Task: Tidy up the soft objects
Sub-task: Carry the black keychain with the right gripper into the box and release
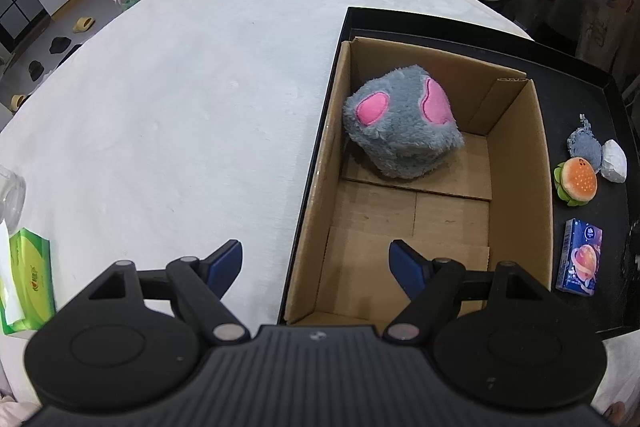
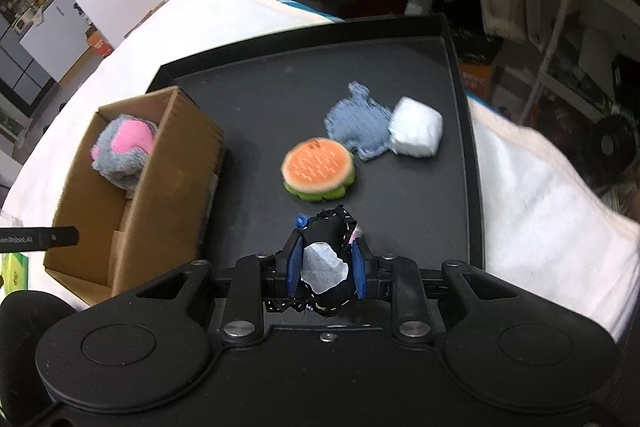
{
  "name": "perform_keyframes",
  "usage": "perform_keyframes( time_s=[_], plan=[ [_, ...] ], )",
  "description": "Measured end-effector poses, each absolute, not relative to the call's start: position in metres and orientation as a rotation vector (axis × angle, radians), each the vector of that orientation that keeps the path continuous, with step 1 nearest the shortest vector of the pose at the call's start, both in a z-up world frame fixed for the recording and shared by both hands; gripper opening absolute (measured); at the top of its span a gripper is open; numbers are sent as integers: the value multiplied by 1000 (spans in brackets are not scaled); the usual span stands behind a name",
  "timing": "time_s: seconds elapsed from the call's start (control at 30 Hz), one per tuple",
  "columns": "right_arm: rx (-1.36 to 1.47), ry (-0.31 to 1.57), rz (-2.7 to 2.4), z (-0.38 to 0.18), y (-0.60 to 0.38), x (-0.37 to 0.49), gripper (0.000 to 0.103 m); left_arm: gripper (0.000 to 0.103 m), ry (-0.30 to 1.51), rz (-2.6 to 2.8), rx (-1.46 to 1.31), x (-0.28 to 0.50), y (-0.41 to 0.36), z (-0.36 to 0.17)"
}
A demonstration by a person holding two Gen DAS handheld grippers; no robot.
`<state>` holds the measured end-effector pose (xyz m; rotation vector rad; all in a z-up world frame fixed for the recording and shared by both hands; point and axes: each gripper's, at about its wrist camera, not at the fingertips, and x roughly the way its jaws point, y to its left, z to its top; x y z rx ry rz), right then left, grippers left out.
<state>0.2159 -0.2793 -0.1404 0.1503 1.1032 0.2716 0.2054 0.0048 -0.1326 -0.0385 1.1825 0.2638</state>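
Left wrist view looks down past the left gripper [image 1: 316, 263], whose blue-padded jaws stand spread wide with nothing between them, one over the white tablecloth [image 1: 180, 87] and one over the near end of the cardboard box [image 1: 516, 163]. That box sits at the left of a black tray [image 1: 616, 107]. A grey plush with pink patches [image 1: 402, 123] lies at its far end; the rest of the box floor is bare cardboard. On the tray beside the box lie a plush burger [image 1: 577, 179], a grey-blue fabric piece [image 1: 586, 147] touching a white soft block [image 1: 614, 161], and nearer the camera a small blue carton [image 1: 580, 255]. A green tissue box [image 1: 26, 279] is cut off at the left edge, with something clear above it that is too little in view to name.

From the right wrist view, the right gripper [image 2: 326, 269] pinches a small black soft toy [image 2: 330, 231] with white stitching and a white tag; its shape is mostly hidden by the pads, so what it depicts cannot be told. It hangs above the tray, near the burger, with the box wall to the left. This view is blurred, and the blue carton lies out of sight here. A dark bar, the other tool's edge, juts in from the left over the box
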Motion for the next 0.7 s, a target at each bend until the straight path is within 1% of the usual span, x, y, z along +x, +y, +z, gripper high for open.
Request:
perform_keyframes(
  time_s=[0.6,0.7],
  plan=[
    [18,1071,329,-114,-212,237,27,78,1169,229,-61,207,18,-140],
    [-1,1052,338,-107,-200,241,27,76,1170,218,-67,207,20,-143]
  ],
)
